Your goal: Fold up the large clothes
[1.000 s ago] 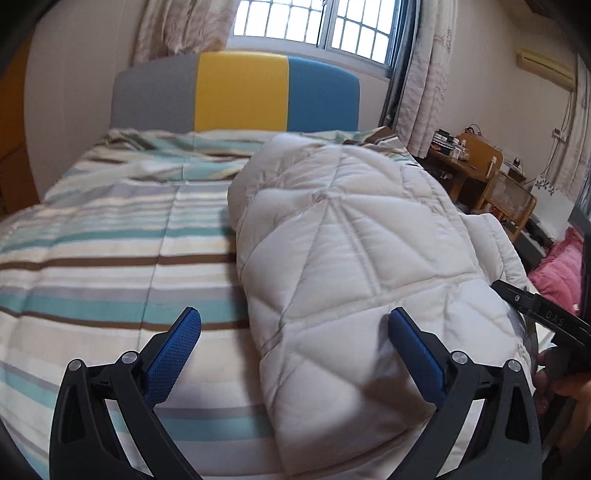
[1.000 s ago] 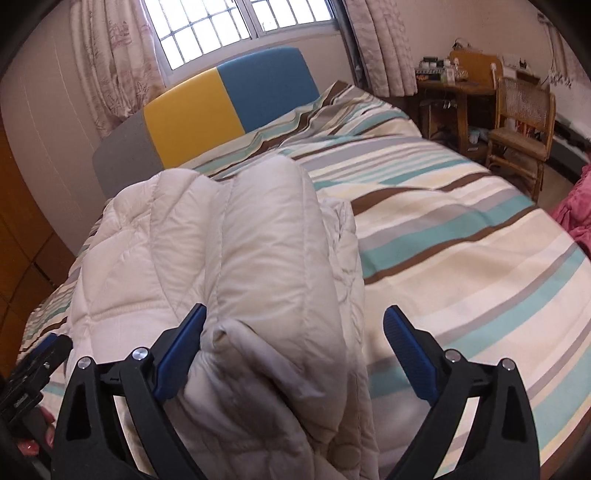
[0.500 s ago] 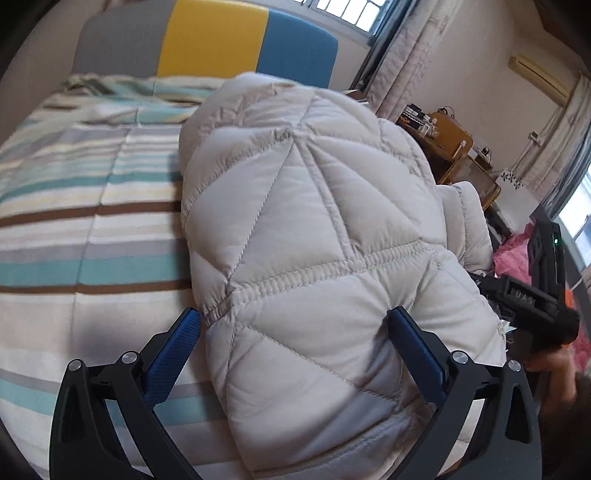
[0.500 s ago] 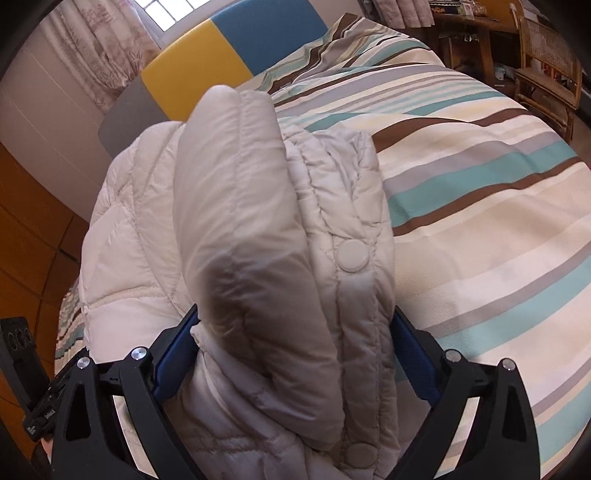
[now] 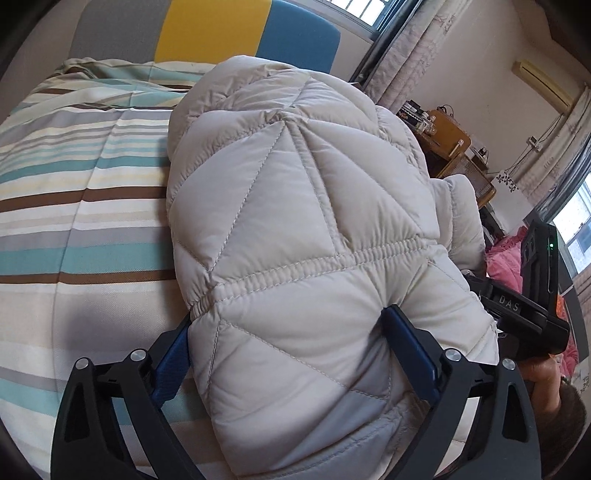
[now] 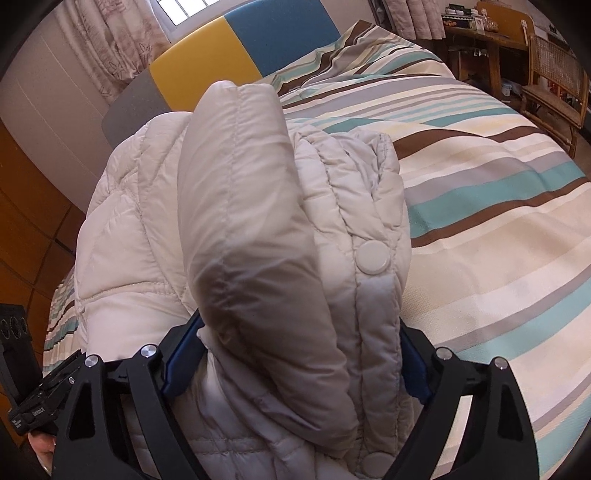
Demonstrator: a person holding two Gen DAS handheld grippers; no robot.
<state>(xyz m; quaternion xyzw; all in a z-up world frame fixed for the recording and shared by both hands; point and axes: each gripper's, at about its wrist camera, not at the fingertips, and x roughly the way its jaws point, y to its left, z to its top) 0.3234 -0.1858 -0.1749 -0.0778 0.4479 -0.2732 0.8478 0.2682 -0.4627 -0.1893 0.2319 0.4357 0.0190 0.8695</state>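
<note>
A cream quilted puffer jacket (image 5: 295, 229) lies bundled on the striped bed (image 5: 74, 221). My left gripper (image 5: 291, 354) has its blue pads wide apart, with the jacket's puffy lower part bulging between them and pressing on both. In the right wrist view the jacket (image 6: 258, 221) shows its snap-button front edge and a folded sleeve. My right gripper (image 6: 295, 365) also stands wide, with the jacket's bulk filling the gap between its pads. The right gripper's body shows in the left wrist view (image 5: 524, 314).
A grey, yellow and blue headboard (image 5: 207, 33) stands at the far end of the bed. A wooden desk (image 6: 480, 40) and a cane chair (image 6: 554, 85) stand beside the bed. Pink fabric (image 5: 506, 251) lies past the bed edge.
Both grippers have moved forward onto the jacket. Its bulk now fills the gaps between the pads, which were clear of it a second ago.
</note>
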